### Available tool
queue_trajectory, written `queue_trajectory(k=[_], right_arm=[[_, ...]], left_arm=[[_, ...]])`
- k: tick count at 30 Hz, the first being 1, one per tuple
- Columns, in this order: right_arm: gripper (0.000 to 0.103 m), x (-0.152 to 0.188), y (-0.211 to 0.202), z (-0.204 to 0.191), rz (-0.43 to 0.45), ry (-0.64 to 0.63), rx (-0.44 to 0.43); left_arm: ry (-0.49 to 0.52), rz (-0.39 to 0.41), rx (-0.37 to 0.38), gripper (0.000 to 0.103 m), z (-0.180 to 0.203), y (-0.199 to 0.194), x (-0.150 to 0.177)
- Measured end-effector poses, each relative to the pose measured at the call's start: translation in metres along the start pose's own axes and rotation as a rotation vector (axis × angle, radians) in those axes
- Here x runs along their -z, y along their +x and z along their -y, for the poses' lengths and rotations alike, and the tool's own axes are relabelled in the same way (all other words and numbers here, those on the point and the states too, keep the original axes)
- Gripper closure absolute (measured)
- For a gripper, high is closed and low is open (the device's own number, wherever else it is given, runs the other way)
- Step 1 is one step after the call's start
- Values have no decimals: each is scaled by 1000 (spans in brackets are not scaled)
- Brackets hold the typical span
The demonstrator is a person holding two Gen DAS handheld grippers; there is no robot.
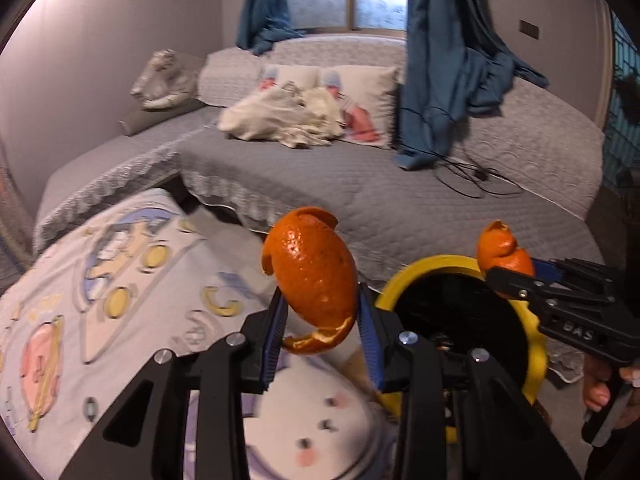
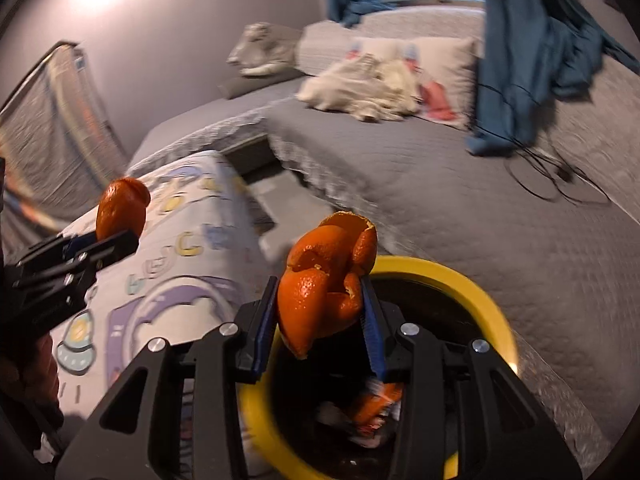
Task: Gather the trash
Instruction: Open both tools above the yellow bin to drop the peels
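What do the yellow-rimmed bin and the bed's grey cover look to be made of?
Yellow-rimmed bin: likely plastic; smooth, evenly coloured rim, apparently with a dark liner inside. Grey bed cover: quilted fabric, matte, with stitched pattern and scalloped trim along its edge.

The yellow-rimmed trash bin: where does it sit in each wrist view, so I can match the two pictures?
Left wrist view: the yellow-rimmed trash bin is lower right, behind the left gripper and under the right gripper.
Right wrist view: the bin fills the lower centre-right, directly below the right gripper and its orange peel.
Shared landmark: the cartoon-print blanket, left of the bin in both.
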State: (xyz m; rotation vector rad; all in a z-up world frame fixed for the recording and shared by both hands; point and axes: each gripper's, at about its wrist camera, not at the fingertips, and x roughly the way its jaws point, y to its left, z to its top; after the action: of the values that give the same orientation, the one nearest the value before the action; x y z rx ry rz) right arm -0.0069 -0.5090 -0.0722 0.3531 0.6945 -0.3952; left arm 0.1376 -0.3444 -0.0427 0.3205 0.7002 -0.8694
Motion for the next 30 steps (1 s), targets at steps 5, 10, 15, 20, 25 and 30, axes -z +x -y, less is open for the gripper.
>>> queue_trajectory(k=[5, 10, 15, 20, 25, 30], right_arm=[[66, 7, 7, 33, -21, 82, 27], [66, 10, 15, 48, -41, 129, 40], [53, 8, 17, 57, -48, 160, 69], [51, 2, 13, 66, -42, 198, 88], [50, -3, -1, 60, -14, 184, 121], [28, -11, -8, 43, 57, 131, 297]], left_arm=[[11, -57, 114, 70, 40, 31, 7], [4, -118, 181, 69, 64, 55, 14], [-29, -132, 208, 66, 63, 61, 15], [-75, -115, 207, 49, 48, 53, 13], [-118, -66, 213, 29, 30, 32, 10], [-185, 2, 145, 17, -9, 0, 16]])
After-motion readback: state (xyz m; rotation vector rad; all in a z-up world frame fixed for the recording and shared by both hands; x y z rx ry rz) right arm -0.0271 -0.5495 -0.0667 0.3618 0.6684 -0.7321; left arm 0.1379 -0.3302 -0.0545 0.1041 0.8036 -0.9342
